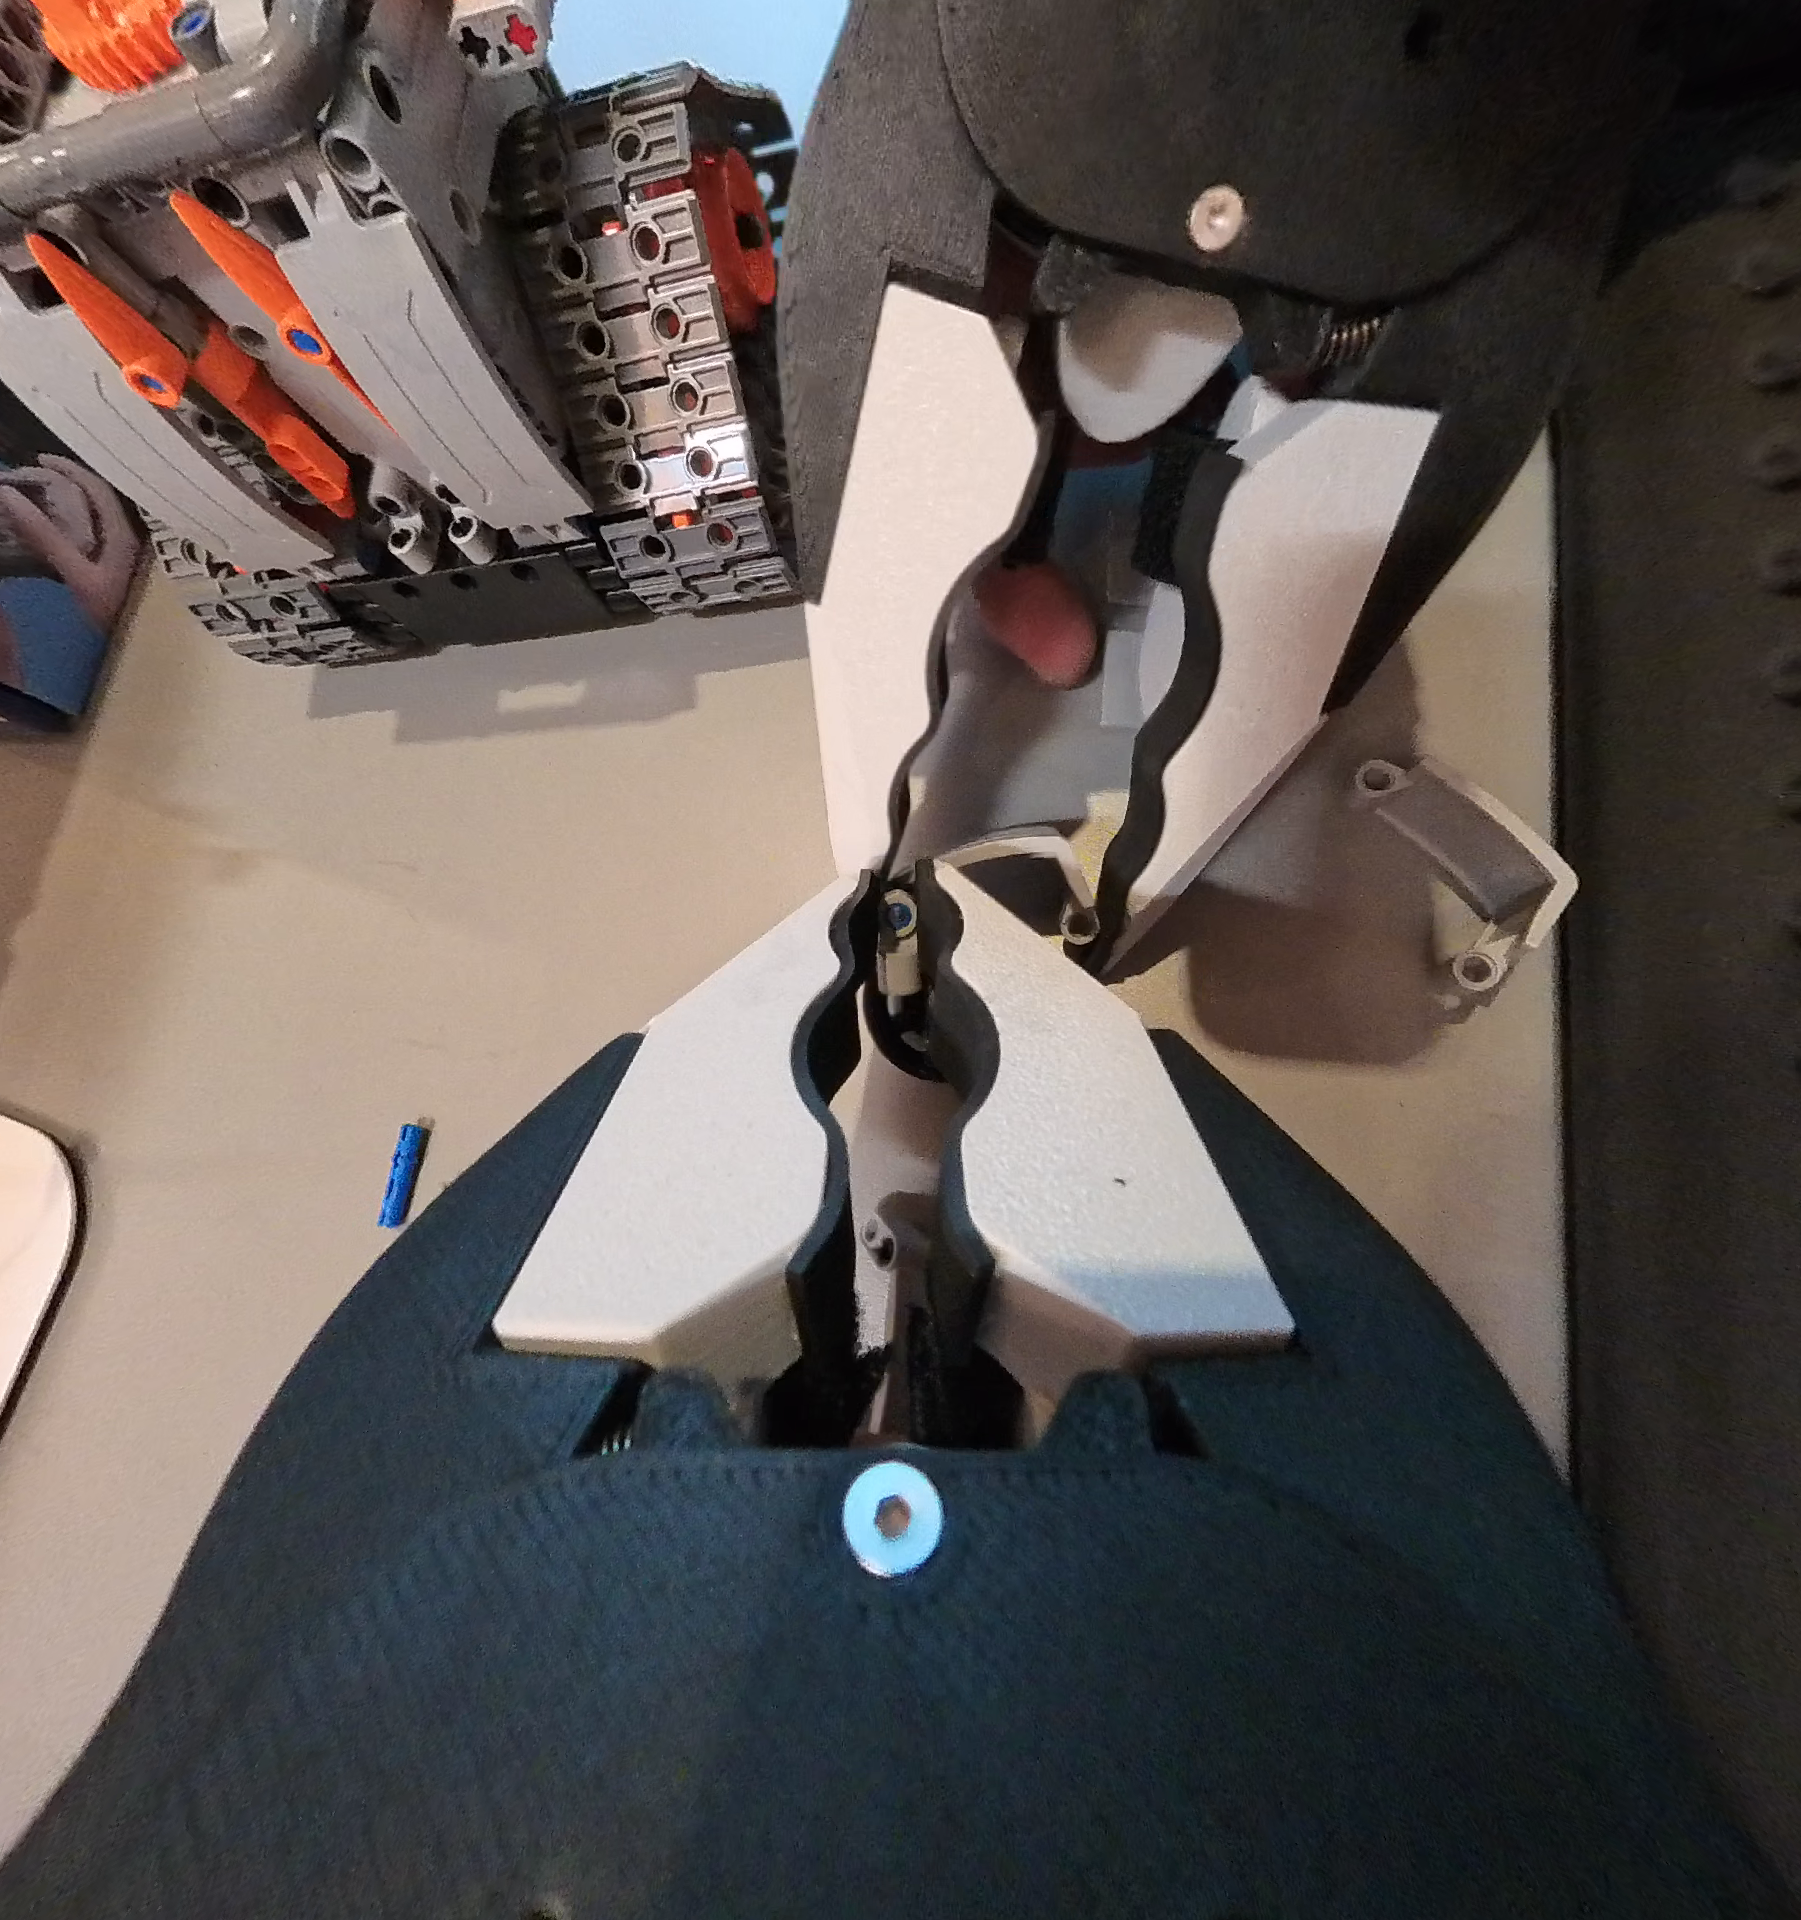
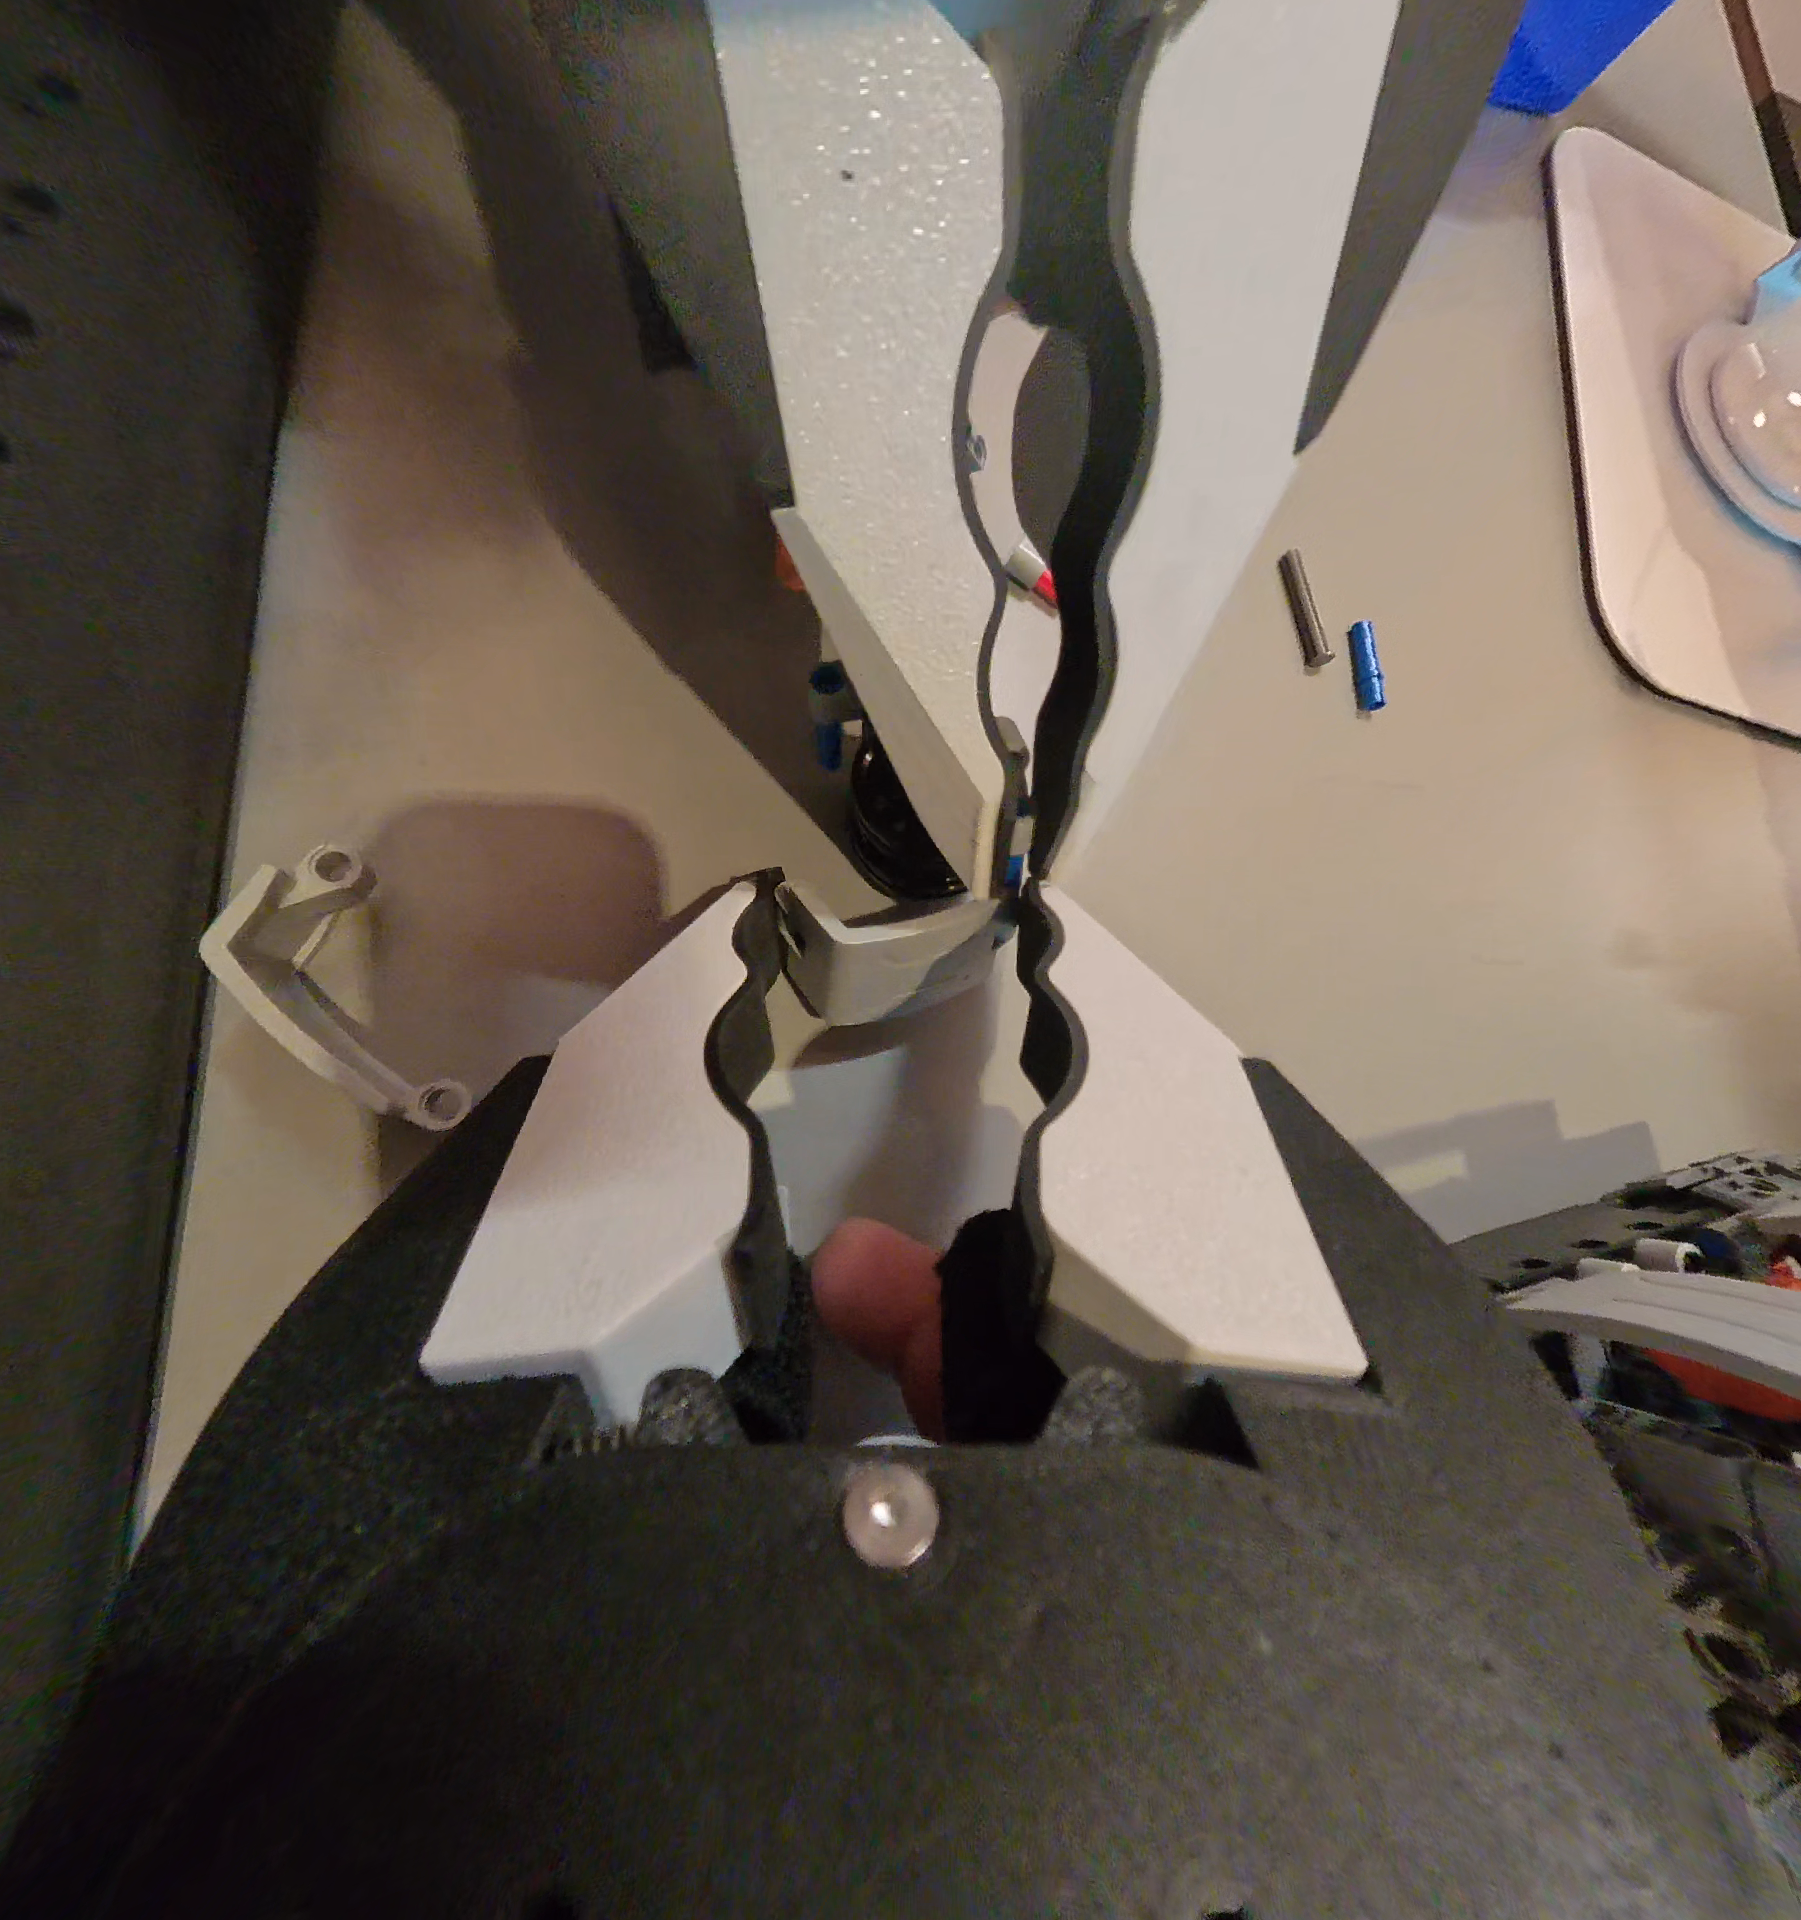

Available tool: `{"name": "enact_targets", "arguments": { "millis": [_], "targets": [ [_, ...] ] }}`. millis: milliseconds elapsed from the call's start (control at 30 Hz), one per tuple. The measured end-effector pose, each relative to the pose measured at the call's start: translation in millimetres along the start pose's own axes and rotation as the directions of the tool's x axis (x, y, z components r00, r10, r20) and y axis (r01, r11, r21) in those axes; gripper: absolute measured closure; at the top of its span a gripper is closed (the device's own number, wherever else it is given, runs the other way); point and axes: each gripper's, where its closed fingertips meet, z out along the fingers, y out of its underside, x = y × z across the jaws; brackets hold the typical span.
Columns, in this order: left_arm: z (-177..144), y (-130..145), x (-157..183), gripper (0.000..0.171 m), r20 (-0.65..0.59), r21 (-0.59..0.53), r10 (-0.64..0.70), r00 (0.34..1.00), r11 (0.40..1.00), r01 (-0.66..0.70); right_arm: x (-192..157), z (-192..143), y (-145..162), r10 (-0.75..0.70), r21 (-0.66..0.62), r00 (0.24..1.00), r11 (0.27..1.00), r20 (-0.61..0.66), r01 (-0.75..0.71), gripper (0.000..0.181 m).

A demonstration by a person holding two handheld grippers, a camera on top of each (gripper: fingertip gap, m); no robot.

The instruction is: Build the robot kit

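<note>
Beige tabletop (image 1: 252,935) carries both tools: left gripper (image 1: 901,914) pinched tight on a small grey connector (image 1: 896,951), right gripper (image 2: 891,914) spread partway around a curved grey panel (image 2: 875,966).

Two grippers, left (image 1: 901,914) and right (image 2: 891,914), tips meeting; two curved grey panel pieces, one loose (image 2: 330,987), one at the tips (image 2: 875,961); one blue pin (image 2: 1365,665); one dark pin (image 2: 1306,613); one tracked brick vehicle (image 1: 408,343); one white tray (image 2: 1654,416).
</note>
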Motion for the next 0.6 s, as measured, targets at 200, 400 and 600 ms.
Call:
{"name": "enact_targets", "arguments": {
  "millis": [200,400,600],
  "targets": [
    [1.7,1.8,0.6,0.167,0.034,-0.001,0.02,0.999,1.0,-0.02,0.3,0.2,0.9,0.036,0.0,0.999,0.999,0.004,-0.036,0.139],
    [2.6,1.0,-1.2,0.167,0.05,0.008,0.015,0.999,1.0,-0.015,2.8,1.4,-0.1,0.044,0.001,0.999,0.999,-0.02,-0.044,0.139],
    [3.0,2.2,-2.7,0.167,0.01,0.024,-0.044,0.999,0.999,0.043,2.7,2.8,-0.4,0.061,0.007,0.998,0.998,-0.007,-0.061,0.139]
  ]
}}
